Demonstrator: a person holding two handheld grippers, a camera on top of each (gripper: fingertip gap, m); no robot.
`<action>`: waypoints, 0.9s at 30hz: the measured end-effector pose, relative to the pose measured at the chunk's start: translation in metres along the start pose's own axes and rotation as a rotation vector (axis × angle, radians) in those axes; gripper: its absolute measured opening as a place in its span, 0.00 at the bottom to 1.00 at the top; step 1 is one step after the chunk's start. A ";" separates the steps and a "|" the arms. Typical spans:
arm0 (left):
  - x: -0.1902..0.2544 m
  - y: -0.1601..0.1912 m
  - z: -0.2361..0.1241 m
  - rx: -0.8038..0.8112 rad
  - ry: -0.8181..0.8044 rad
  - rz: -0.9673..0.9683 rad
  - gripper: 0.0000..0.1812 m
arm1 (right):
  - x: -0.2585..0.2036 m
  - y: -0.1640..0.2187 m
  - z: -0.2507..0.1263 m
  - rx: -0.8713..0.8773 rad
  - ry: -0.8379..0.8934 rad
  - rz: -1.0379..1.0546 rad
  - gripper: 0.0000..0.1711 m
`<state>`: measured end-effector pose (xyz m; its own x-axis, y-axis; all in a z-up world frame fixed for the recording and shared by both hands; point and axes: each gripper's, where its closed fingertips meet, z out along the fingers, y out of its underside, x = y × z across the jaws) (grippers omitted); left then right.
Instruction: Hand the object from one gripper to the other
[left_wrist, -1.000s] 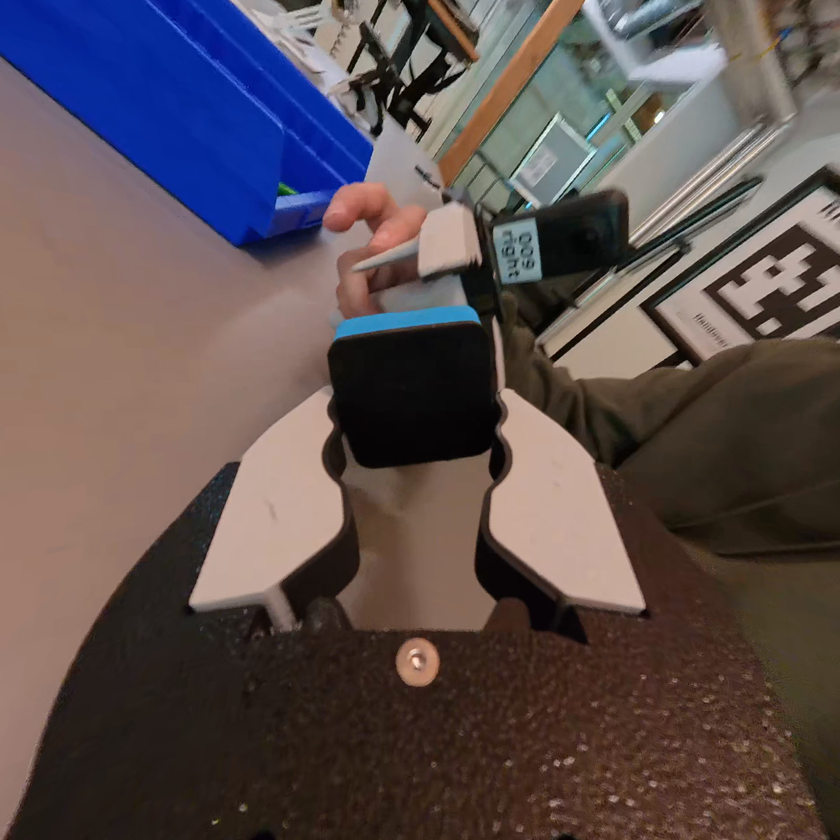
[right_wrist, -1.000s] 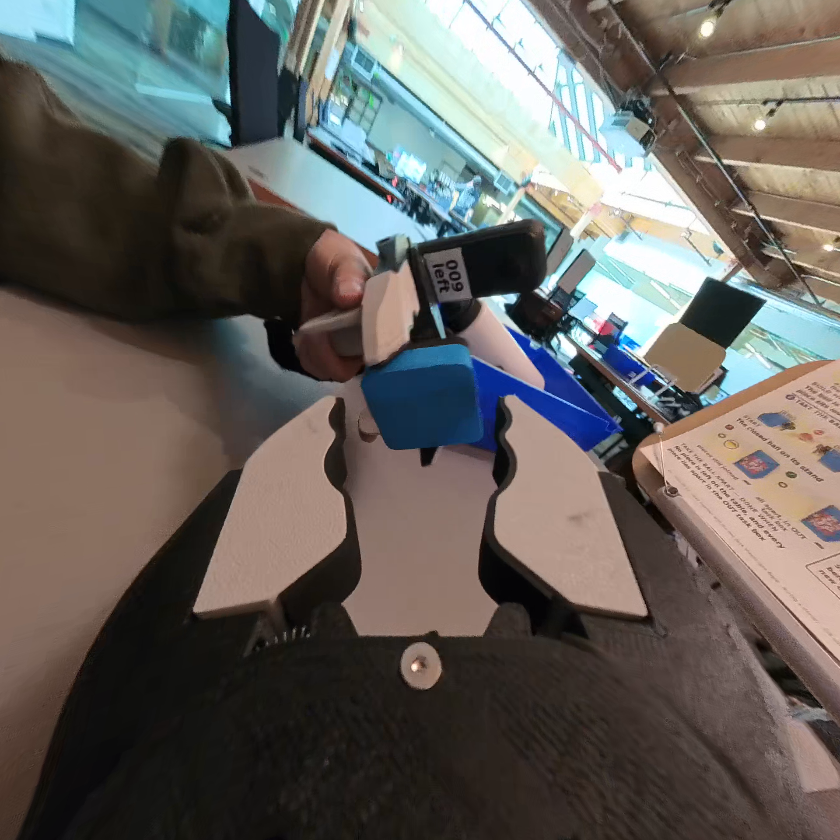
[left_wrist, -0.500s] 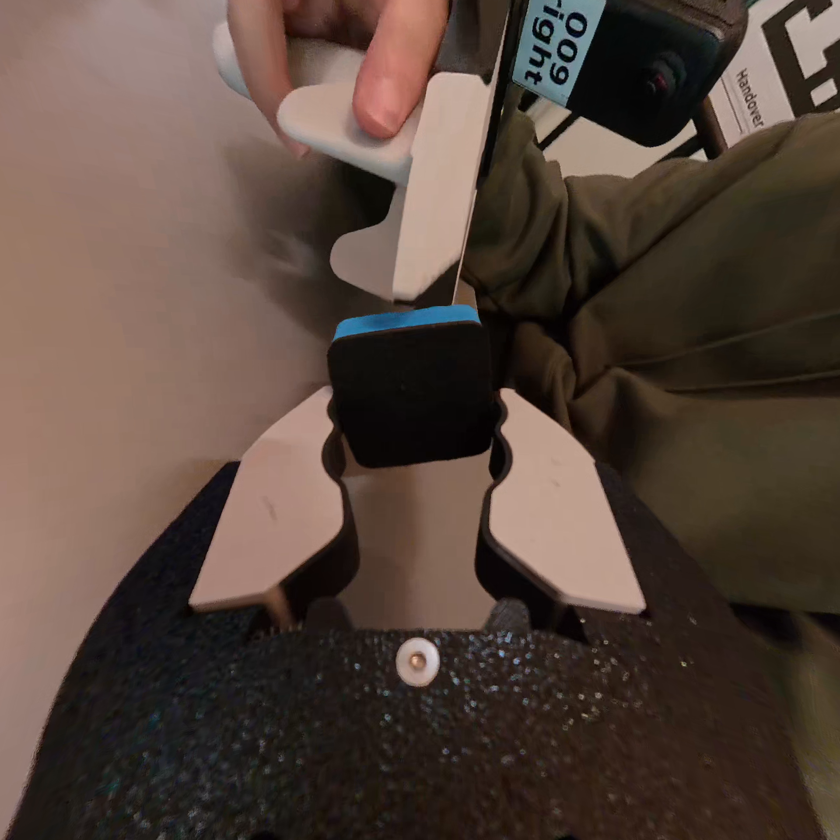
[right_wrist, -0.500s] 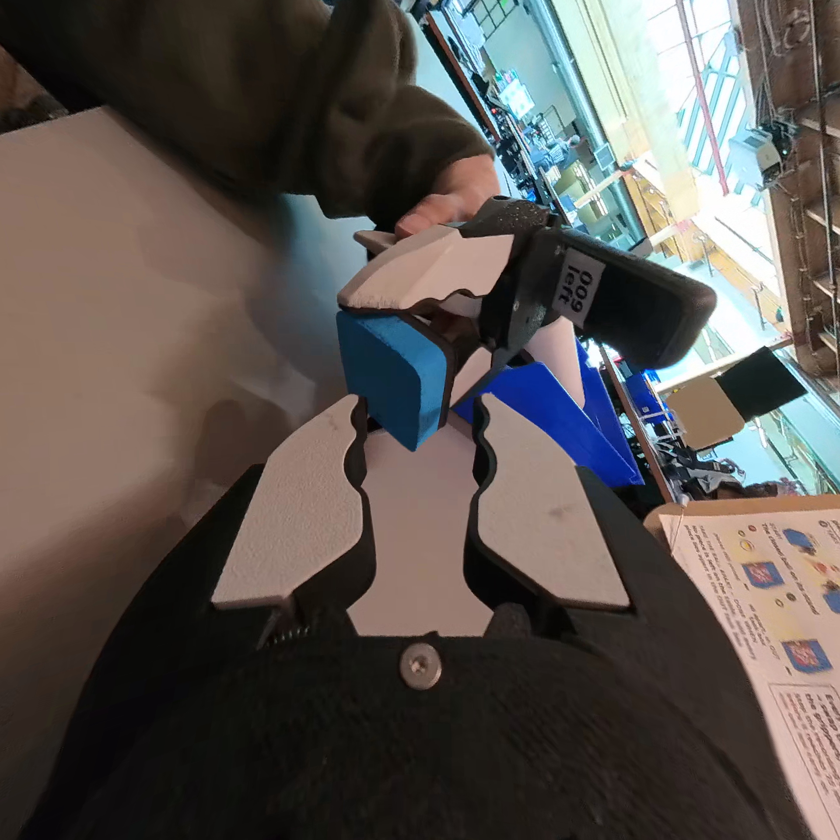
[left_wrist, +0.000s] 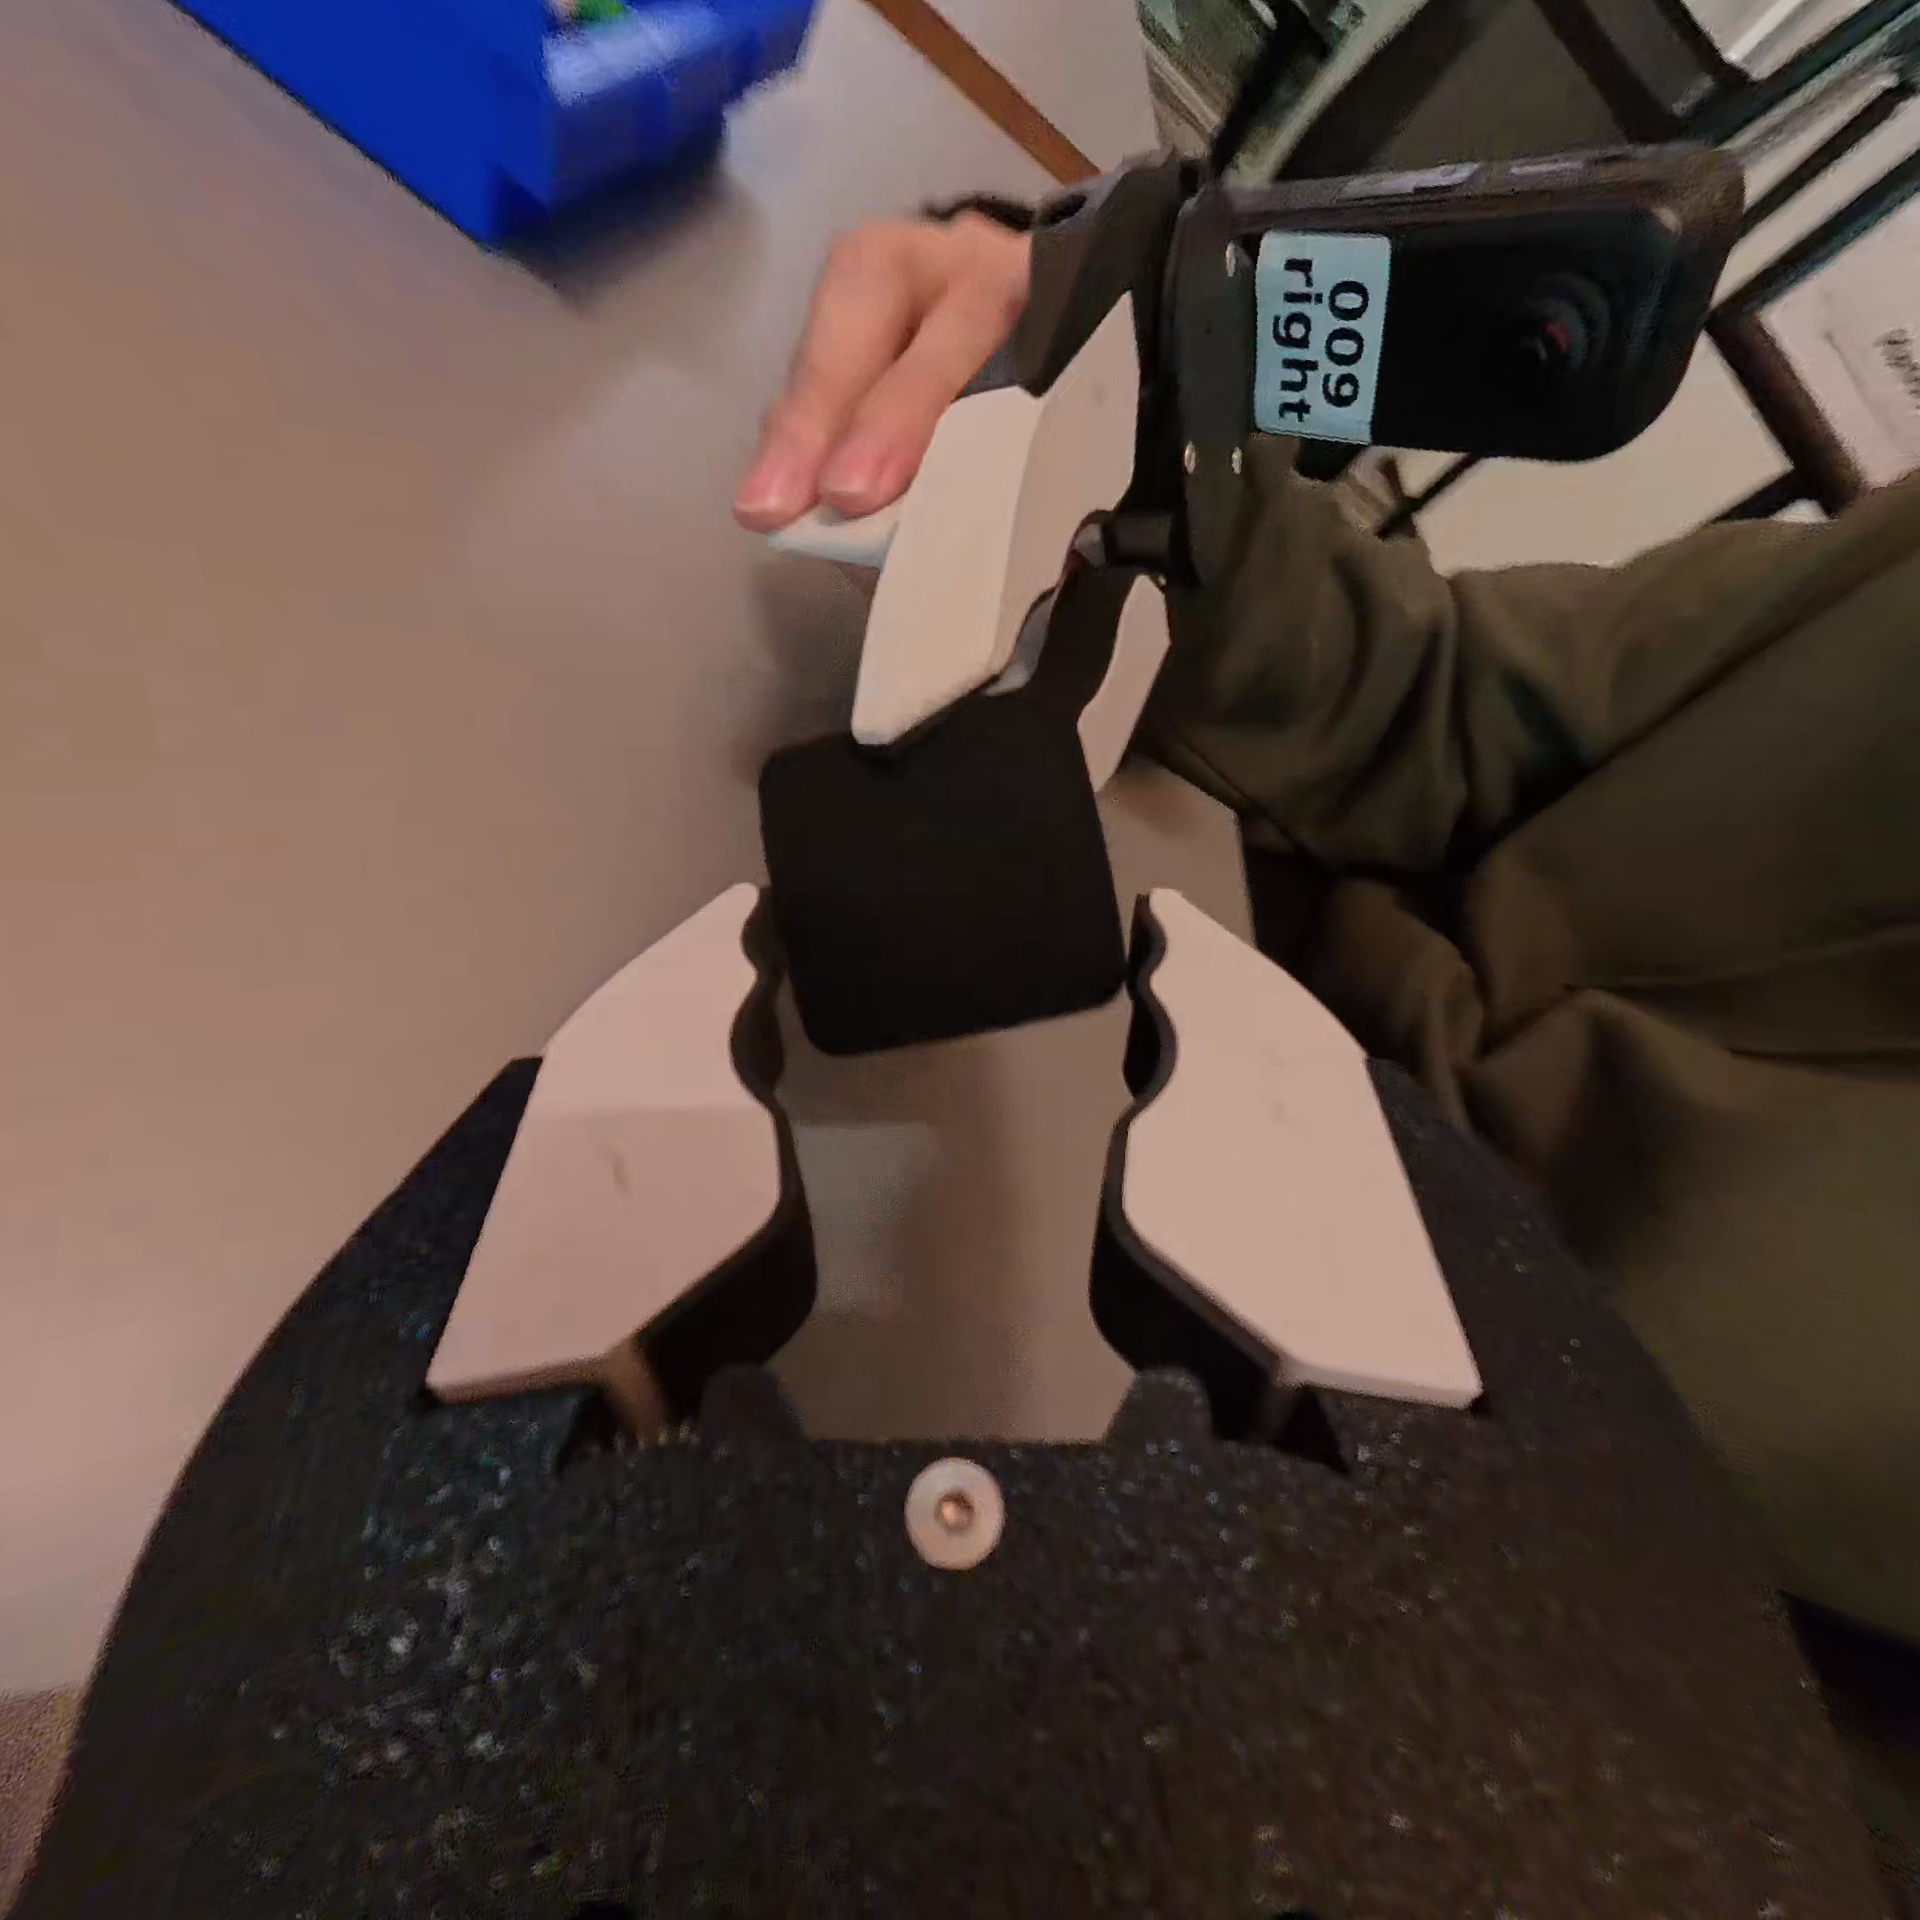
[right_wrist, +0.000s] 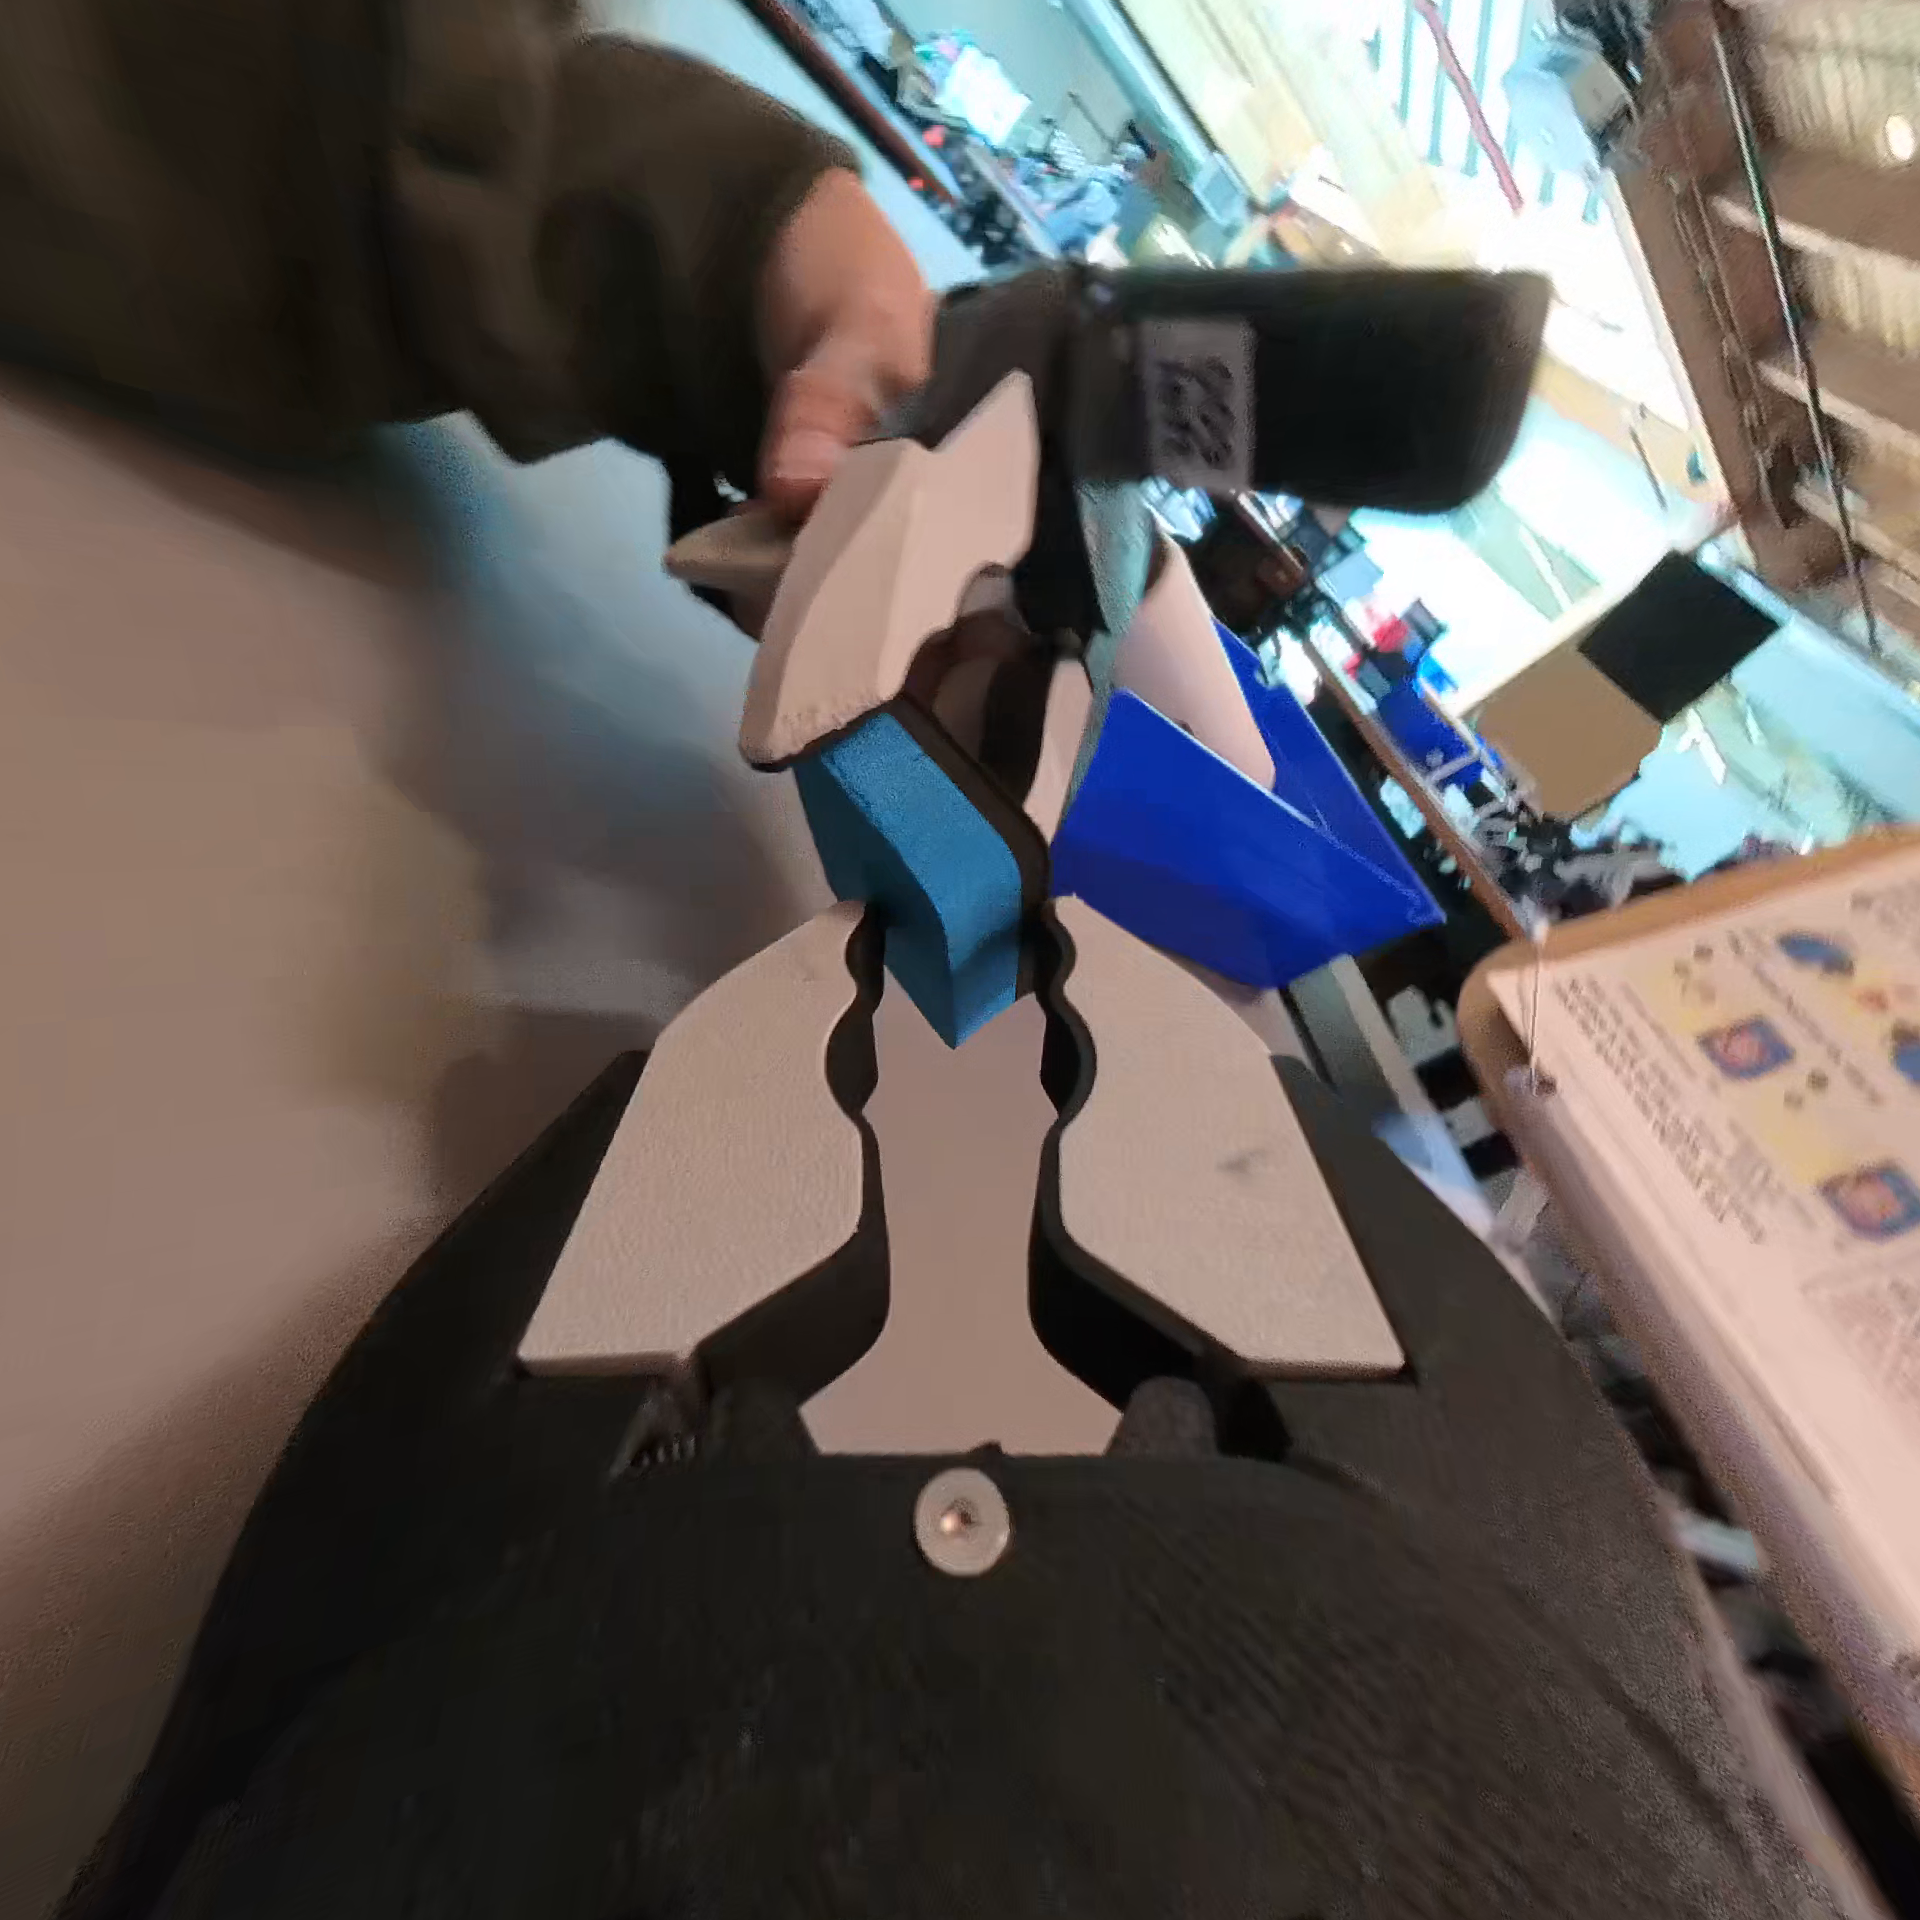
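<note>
A foam block, blue on one face and black on the other, sits between both grippers above the grey table. My left gripper is shut across the block's width, with the black face toward its camera. My right gripper is shut across the block's thickness at its near end, one finger on the blue face and one on the black. In the left wrist view the right gripper meets the block's far end. In the right wrist view the left gripper covers the block's far end.
A blue bin stands on the table beyond the grippers and also shows in the right wrist view. A board with a printed sheet lies at the right. An olive sleeve fills the right side. Both grippers' tips are close together, under 4 cm apart.
My right gripper's jaws have closed from wide open onto the block's end. The left gripper still holds the block, and both have tilted and shifted together.
</note>
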<state>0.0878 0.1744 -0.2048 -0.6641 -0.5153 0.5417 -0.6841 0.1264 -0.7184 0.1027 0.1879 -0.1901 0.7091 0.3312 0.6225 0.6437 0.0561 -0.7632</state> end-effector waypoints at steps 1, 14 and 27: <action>-0.005 -0.007 -0.004 0.033 -0.053 0.033 0.35 | 0.007 0.003 -0.002 0.001 0.020 0.065 0.16; 0.001 -0.062 -0.028 0.304 -0.393 0.580 0.15 | 0.039 0.006 -0.017 0.189 0.005 0.705 0.16; 0.003 -0.085 -0.019 0.563 -0.214 0.319 0.12 | 0.057 0.001 -0.024 0.299 0.181 0.629 0.32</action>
<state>0.1379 0.1786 -0.1337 -0.6932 -0.6897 0.2092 -0.1650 -0.1307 -0.9776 0.1508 0.1842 -0.1505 0.9731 0.2253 0.0484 0.0097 0.1699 -0.9854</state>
